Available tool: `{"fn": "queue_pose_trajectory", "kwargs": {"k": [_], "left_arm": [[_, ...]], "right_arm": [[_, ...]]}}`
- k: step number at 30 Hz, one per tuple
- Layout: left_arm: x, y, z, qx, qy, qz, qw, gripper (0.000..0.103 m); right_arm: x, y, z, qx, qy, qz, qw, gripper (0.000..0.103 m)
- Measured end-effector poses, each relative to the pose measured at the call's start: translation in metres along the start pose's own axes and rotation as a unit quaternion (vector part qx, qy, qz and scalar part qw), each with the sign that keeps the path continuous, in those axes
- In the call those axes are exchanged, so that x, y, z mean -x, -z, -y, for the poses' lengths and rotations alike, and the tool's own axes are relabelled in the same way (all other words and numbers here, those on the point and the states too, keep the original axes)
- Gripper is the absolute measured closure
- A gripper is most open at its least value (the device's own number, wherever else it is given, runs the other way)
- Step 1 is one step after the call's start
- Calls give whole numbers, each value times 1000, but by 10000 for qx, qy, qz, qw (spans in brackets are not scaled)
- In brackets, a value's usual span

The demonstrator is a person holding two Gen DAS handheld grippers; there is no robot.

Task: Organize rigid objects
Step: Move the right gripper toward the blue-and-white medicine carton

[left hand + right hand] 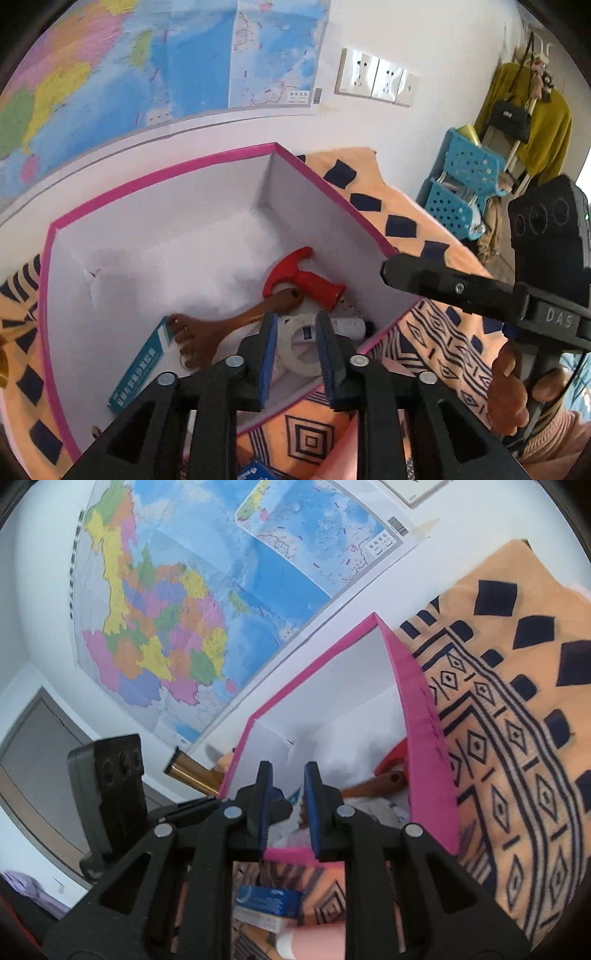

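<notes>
Claws (295, 354) (286, 805) of both grippers hover spread and empty over the pink-rimmed white cardboard box (155, 229). Inside lie a red plastic toy hammer (303, 280), brown wooden hand-shaped scratcher (221, 328), white tape roll (299, 347) and teal booklet (140, 365).

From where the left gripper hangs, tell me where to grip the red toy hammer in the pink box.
Probably take the red toy hammer by its straight handle, coming from above, fingers across it. It lies flat in the pink box; the wooden back scratcher crosses its curved head, and the flared end lies close to the wall.
</notes>
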State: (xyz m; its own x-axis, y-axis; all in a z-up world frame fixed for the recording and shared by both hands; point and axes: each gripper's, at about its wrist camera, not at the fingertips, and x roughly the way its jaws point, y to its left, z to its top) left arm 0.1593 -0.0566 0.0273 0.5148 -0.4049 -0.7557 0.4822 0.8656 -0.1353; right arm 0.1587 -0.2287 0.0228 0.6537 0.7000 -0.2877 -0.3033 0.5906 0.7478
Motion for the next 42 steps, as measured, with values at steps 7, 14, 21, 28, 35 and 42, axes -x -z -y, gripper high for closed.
{"fn": "queue_pose_trajectory", "kwargs": {"k": [7,14,21,28,35,42], "left_arm": [[40,33,0,112,-123,595,9981,54],[63,77,-10,441,-301,722,9960,49],[66,122,-31,899,-739,504,9919,48],[76,157,-64,1480,-1141,302,9819,46],[77,177,-80,1838,-1092,268,9765,45],[68,184,-78,1909,-808,130,9782,45]], "right_arm": [[18,18,-15,682,214,-141,9973,71],[31,39,-24,1143,321,-415,9921,61],[24,61,-22,1253,318,-861,9879,59],[-10,87,-32,1451,194,-1499,9778,58],[-51,109,-44,1659,156,-2008,9654,58],[-79,121,-49,1833,258,-2334,9546,58]]}}
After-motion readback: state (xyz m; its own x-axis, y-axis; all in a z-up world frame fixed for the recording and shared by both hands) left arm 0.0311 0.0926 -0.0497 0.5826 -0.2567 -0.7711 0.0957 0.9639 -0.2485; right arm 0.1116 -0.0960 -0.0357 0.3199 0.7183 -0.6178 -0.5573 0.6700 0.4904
